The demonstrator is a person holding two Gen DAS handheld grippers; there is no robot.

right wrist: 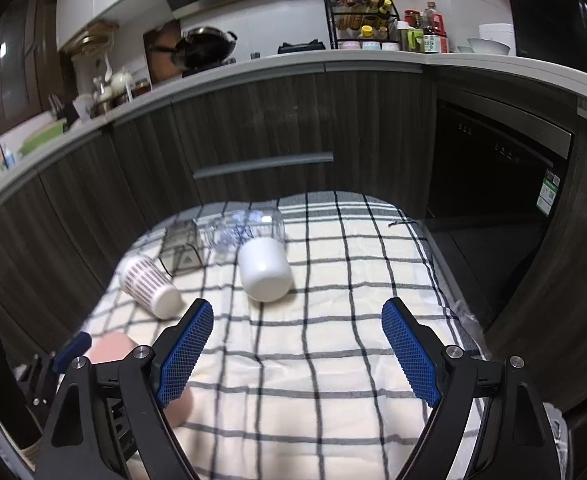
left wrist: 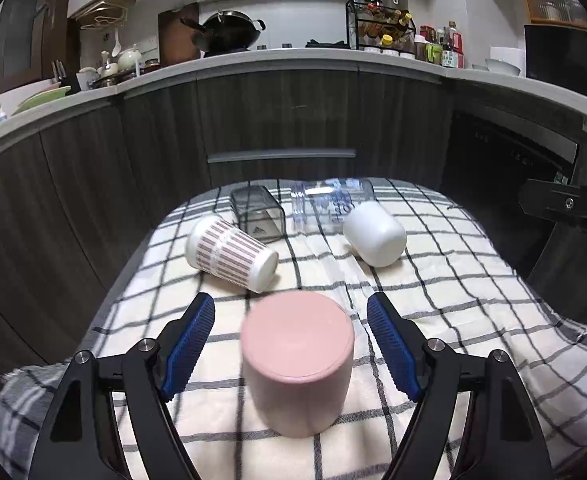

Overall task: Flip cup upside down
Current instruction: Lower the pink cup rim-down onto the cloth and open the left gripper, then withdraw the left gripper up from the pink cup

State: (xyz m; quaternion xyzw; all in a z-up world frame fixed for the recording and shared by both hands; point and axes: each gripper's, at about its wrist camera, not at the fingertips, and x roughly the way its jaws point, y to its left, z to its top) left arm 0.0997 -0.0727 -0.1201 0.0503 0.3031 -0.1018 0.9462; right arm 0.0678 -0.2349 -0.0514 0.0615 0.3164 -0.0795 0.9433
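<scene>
A pink cup (left wrist: 297,364) stands upside down on the checked cloth (left wrist: 453,320), its flat base up. My left gripper (left wrist: 291,316) is open, with its blue pads on either side of the cup and not touching it. In the right wrist view the pink cup (right wrist: 107,350) shows partly behind my left finger. My right gripper (right wrist: 297,320) is open and empty above the cloth (right wrist: 333,360). A striped cup (left wrist: 231,254), a white cup (left wrist: 375,234), a clear cup (left wrist: 325,204) and a dark square cup (left wrist: 257,214) lie on their sides farther back.
The cloth-covered table ends at dark cabinet fronts (left wrist: 281,120) with a handle (left wrist: 281,156). A dark oven (right wrist: 493,160) stands to the right. The counter above holds a wok (left wrist: 225,32), bottles (left wrist: 441,46) and dishes.
</scene>
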